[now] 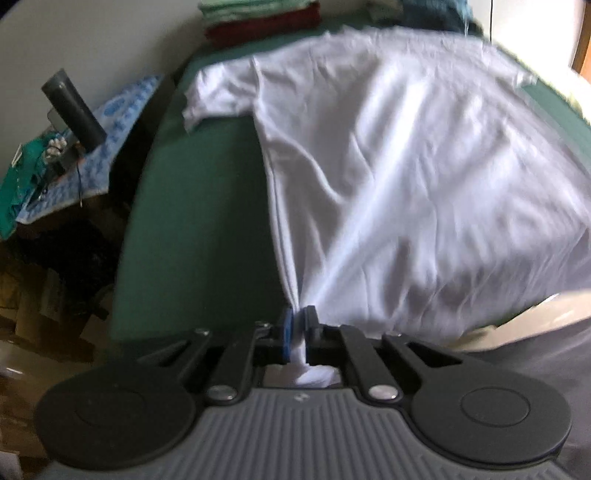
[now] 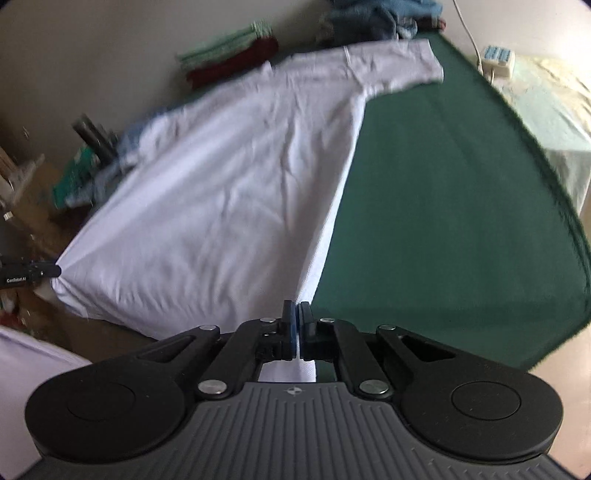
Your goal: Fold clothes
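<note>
A white T-shirt [image 1: 406, 166] is stretched over the green table [image 1: 207, 206], its near hem lifted off the table edge. My left gripper [image 1: 298, 317] is shut on the hem's left corner. My right gripper [image 2: 296, 312] is shut on the hem's right corner; the shirt [image 2: 229, 184] runs away from it towards a sleeve at the far end. The left gripper also shows at the left edge of the right wrist view [image 2: 55, 271], pinching the other corner.
Folded green and dark red clothes [image 1: 258, 18] are stacked at the table's far end, with a blue pile [image 2: 380, 18] beside them. Clutter with a dark tube [image 1: 74, 109] stands left of the table. A white power strip [image 2: 496, 61] lies on a pale cloth at the right.
</note>
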Available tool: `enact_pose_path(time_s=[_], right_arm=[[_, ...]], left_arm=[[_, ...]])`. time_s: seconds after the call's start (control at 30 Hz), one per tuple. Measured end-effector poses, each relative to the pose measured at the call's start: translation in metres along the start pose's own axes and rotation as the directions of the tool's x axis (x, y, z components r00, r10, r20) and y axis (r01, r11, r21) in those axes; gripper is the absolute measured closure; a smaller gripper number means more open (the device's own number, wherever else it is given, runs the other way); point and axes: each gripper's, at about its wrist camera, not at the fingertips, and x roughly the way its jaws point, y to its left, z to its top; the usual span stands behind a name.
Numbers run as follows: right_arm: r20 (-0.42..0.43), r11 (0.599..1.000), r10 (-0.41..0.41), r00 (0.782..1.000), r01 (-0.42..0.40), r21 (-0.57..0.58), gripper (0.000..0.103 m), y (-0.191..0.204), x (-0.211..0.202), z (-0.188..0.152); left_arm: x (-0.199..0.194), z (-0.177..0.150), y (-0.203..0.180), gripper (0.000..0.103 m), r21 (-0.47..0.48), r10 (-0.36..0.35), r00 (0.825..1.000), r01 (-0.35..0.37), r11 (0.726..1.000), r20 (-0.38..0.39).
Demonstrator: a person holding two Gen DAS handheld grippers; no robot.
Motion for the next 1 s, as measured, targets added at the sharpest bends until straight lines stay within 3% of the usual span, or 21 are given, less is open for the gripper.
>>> enact_pose_path(time_s=[0.1,0.17,0.2,0.23,0.4,0.53,0.6,0.63,0.7,0.8,0.9,1.0], right_arm=[[-0.011,1.0,0.004,1.0,-0.004,-0.029,0.101,0.003,0.0,0.0],[-0.014,0.999,-0.012,1.0,0.011,-0.046,0.101,0.002,-0.002,0.0],[-0.014,0.998,-0.023,1.0,0.022,-0.054,0.102,0.002,-0.004,-0.001],[-0.015,0.998,-0.033,0.999,0.032,-0.055,0.102,0.0,-0.006,-0.001],[-0.017,0.998,-0.051,0.999,0.051,-0.036,0.102,-0.012,-0.018,-0.003],[-0.033,0.997,-0.048,0.998,0.045,-0.066,0.101,-0.01,-0.016,-0.004],[-0.059,0.997,-0.046,0.997,0.042,-0.058,0.088,-0.014,-0.007,-0.009],[-0.058,0.998,-0.039,0.998,0.036,-0.053,0.07,-0.014,-0.003,-0.013],[-0.053,0.999,-0.024,0.998,0.022,-0.048,0.053,-0.015,0.004,-0.02],[-0.028,0.999,0.019,0.999,-0.021,-0.048,0.048,-0.014,0.014,-0.027],[-0.002,0.999,-0.001,1.0,0.001,-0.05,0.048,-0.017,0.025,-0.032],[0.023,0.999,0.001,1.0,0.0,-0.042,0.048,-0.02,0.034,-0.035]], left_arm=[[0.019,-0.01,0.005,0.1,-0.028,0.032,0.997,-0.034,0.999,-0.074],[0.016,-0.015,0.012,0.091,-0.046,0.039,0.996,-0.042,0.998,-0.075],[0.012,-0.016,0.017,0.08,-0.04,0.054,0.997,-0.057,0.998,-0.063],[0.008,-0.017,0.021,0.077,-0.035,0.07,0.996,-0.072,0.997,-0.052],[-0.018,-0.007,0.036,0.075,-0.092,0.115,0.993,-0.114,0.989,0.013],[-0.026,0.002,0.02,0.071,-0.071,0.054,0.995,-0.048,0.996,0.089],[-0.019,0.006,0.001,0.065,-0.034,0.028,0.994,-0.024,0.999,0.108],[-0.015,0.007,-0.007,0.064,-0.021,0.014,0.994,-0.012,1.0,0.111],[-0.006,0.009,-0.019,0.063,-0.004,-0.005,0.994,0.006,1.0,0.105],[0.008,0.009,-0.027,0.062,0.006,-0.007,0.997,0.006,1.0,0.078],[0.012,0.006,-0.021,0.052,-0.009,0.006,0.998,-0.006,1.0,0.067],[0.014,0.003,-0.011,0.05,-0.03,0.011,0.998,-0.009,1.0,0.063]])
